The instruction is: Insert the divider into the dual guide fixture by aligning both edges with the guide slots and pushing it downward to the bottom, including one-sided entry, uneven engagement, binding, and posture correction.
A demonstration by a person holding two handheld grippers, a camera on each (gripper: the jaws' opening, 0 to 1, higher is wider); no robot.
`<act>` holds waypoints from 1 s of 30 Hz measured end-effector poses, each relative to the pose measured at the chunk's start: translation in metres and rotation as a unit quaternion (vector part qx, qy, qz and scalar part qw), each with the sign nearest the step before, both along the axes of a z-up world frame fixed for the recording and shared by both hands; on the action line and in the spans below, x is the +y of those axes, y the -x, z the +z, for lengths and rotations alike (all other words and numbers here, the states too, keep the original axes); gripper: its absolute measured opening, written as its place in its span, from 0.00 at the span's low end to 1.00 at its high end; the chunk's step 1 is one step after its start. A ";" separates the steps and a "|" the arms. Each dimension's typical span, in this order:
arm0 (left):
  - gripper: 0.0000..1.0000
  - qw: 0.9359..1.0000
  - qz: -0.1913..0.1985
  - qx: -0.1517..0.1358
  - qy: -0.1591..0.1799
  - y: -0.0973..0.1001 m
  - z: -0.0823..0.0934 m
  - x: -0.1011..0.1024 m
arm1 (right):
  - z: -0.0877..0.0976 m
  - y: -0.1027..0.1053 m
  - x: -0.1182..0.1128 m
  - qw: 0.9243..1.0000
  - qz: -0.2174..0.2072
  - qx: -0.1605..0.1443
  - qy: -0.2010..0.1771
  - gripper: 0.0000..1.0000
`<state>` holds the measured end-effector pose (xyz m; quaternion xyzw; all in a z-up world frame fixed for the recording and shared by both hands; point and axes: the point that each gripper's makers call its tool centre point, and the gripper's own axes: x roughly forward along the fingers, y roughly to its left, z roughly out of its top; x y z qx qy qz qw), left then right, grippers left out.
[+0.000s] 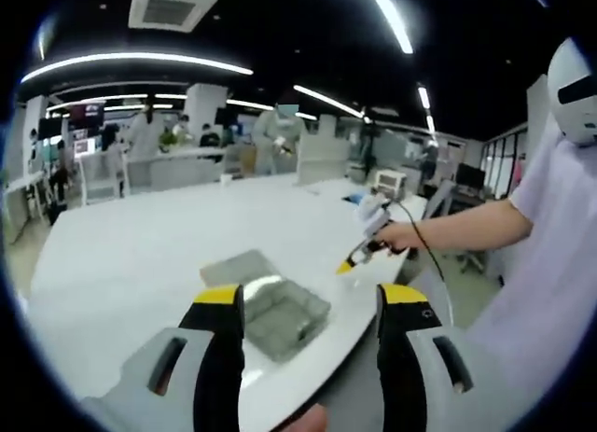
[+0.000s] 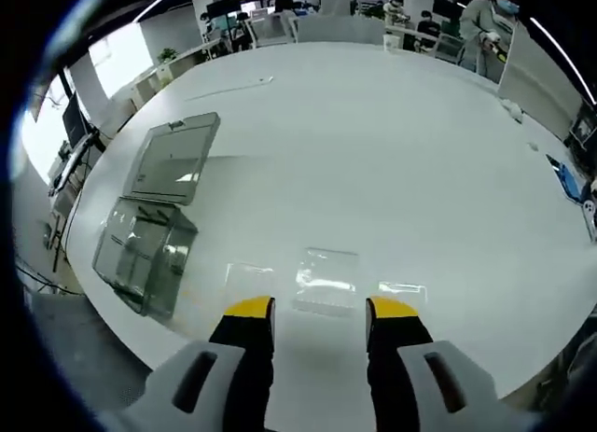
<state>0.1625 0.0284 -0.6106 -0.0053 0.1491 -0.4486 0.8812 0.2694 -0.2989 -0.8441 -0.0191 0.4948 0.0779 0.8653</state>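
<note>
Nothing's been picked up yet: both the left gripper (image 1: 311, 306) and right gripper (image 2: 318, 313) are held with jaws apart and empty. The clear divider (image 2: 327, 279) lies flat on the counter (image 2: 392, 152), just ahead of the right gripper, well apart from the dual guide fixture (image 2: 145, 250). Being flat, thin and see-through, it could easily be missed or pushed along instead of gripped, and a crooked grab would probably mean one-sided entry and binding later.

Open-plan office under a dark ceiling (image 1: 280, 40) with long strip lights (image 1: 140, 61) and a square vent (image 1: 173, 7). Broad white table (image 2: 373, 152) in the foreground, glossy, catching reflections. Beyond it, white pillars (image 1: 203, 104), white partitions (image 1: 322, 157) and desks (image 1: 173, 166), with a few people standing among them. Bright window (image 2: 117, 59) at the far left of the right gripper view. Grey floor (image 2: 65, 348) below the table edge. Possibly monitors (image 1: 466, 177) by the glazed wall, too blurred to be sure.
</note>
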 end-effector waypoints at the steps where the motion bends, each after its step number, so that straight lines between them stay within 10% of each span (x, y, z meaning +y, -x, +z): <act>1: 0.55 1.000 -0.002 0.001 0.000 0.000 0.000 -0.001 | -0.002 0.000 0.001 1.000 0.001 0.002 -0.001 0.35; 30: 0.54 0.999 -0.043 0.010 0.001 -0.004 -0.004 -0.041 | -0.024 -0.004 0.004 0.999 0.008 0.031 0.028 0.35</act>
